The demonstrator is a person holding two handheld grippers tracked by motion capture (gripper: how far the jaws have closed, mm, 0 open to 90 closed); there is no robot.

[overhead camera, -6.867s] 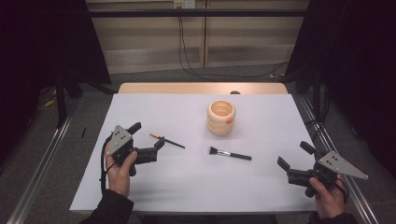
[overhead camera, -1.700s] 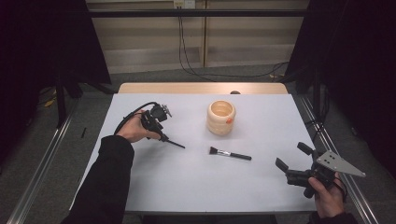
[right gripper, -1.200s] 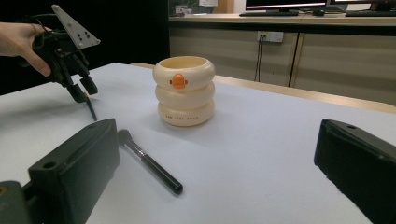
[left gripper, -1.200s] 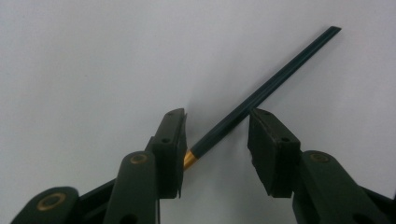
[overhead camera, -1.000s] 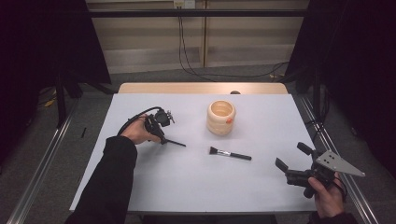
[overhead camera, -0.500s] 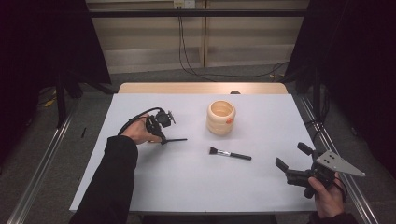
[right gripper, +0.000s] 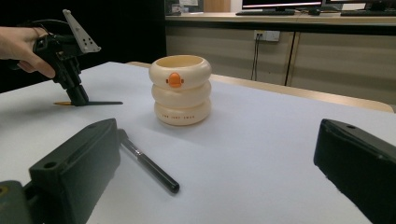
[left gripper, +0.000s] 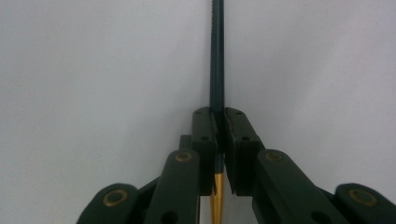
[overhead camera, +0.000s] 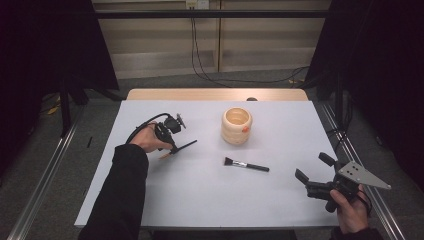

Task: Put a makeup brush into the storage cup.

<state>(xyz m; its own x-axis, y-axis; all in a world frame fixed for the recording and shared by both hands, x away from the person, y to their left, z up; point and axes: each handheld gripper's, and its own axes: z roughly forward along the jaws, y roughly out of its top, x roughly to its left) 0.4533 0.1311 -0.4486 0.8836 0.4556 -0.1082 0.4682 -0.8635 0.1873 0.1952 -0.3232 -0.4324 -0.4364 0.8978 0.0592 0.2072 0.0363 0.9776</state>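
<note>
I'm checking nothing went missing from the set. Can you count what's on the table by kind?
Brushes: 2, a thin brush clamped in the left tool and a black makeup brush lying loose
Holders: 1, a cream ringed cup
Total: 3

The cream ringed holder [right gripper: 180, 89] bears a line of small lettering on its lowest ring, too blurred to read
</note>
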